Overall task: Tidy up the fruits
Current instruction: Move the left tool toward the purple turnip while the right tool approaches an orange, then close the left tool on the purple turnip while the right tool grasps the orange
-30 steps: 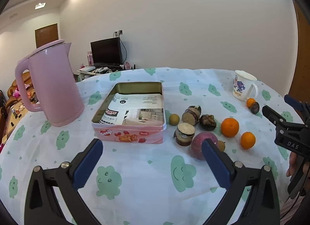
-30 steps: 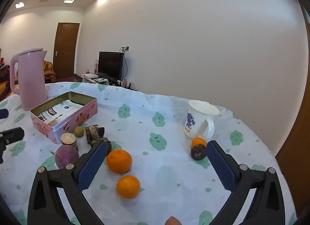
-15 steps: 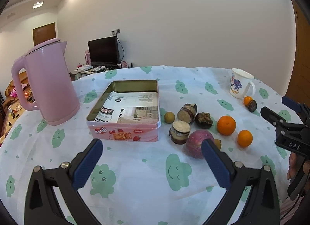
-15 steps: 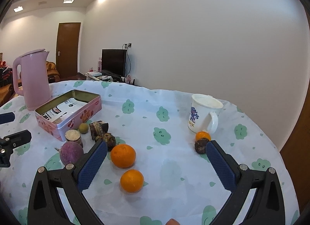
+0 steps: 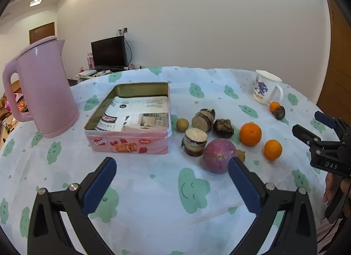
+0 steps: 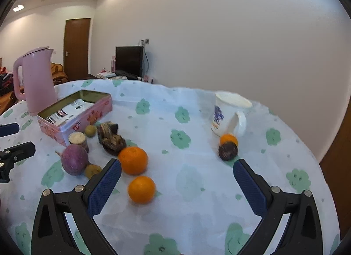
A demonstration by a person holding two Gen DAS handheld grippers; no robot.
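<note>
Right wrist view nears the oranges (image 6: 141, 189), both grippers' jaws staying wide.

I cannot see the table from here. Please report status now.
Left gripper open, empty. Right gripper open, empty. Oranges loose on cloth, pink tin holds only papers. Nothing blocking.

Both wrist cameras sit low above the table (image 5: 153, 189), looking forward between open fingers. The left view faces the tin (image 5: 129, 123) at 12 o'clock; the right view sees it at 10 o'clock. Both share the oranges (image 6: 133, 160) and the mug (image 6: 228, 114).
</note>
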